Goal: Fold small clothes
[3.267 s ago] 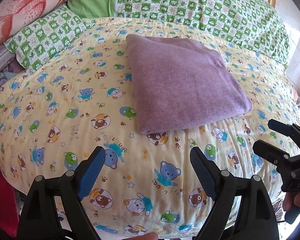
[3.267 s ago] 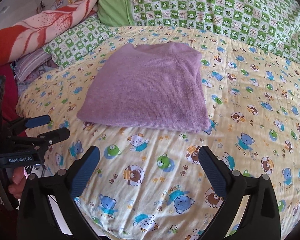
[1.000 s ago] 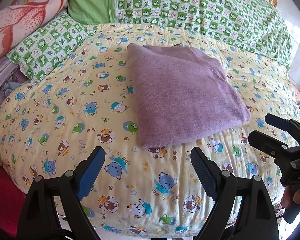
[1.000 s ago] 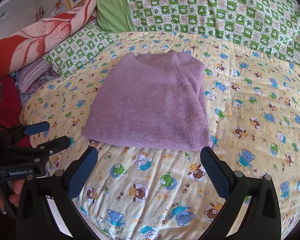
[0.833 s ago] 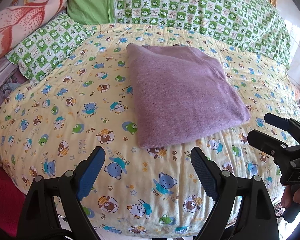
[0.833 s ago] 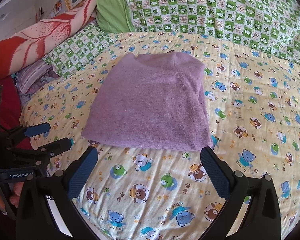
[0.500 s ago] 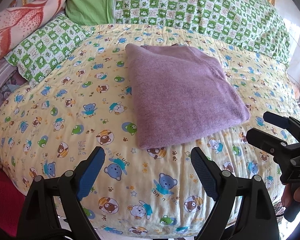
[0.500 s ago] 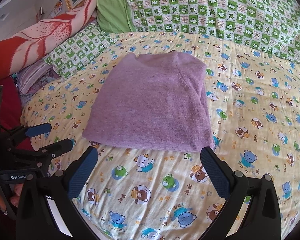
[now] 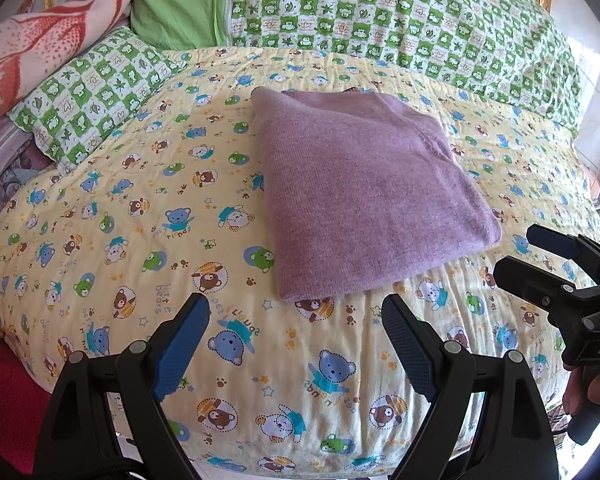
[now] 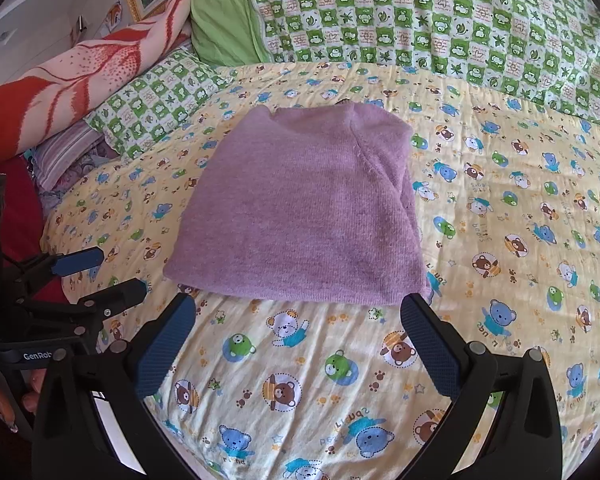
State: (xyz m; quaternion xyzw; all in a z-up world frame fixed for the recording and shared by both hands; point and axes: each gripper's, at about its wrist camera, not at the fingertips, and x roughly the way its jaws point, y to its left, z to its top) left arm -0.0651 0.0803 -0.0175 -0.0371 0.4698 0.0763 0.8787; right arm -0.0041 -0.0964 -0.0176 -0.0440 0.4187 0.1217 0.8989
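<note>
both grippers hovering wide, holding nothing
left gripper (image 9: 296, 326) and right gripper (image 10: 298, 320) are gaping just short of the folded purple knit garment (image 10: 300, 208), lying flat on the bear-print yellow bed quilt (image 10: 500, 240); folding looks essentially finished.

Readable lettering on my two grippers and on the bed cover

In my right wrist view, the body of my left gripper (image 10: 96, 276) carries white letters "GenRob", cut off after that by my own gripper's finger. In my left wrist view, my right gripper (image 9: 540, 256) shows "DAS" on its body at the picture's right edge, the rest out of frame. The yellow bear-print quilt (image 9: 100, 208) has small printed words scattered among the bears: "best friends" and "little bears", many upside down or mirrored; I read "bears" near its front edge.
</note>
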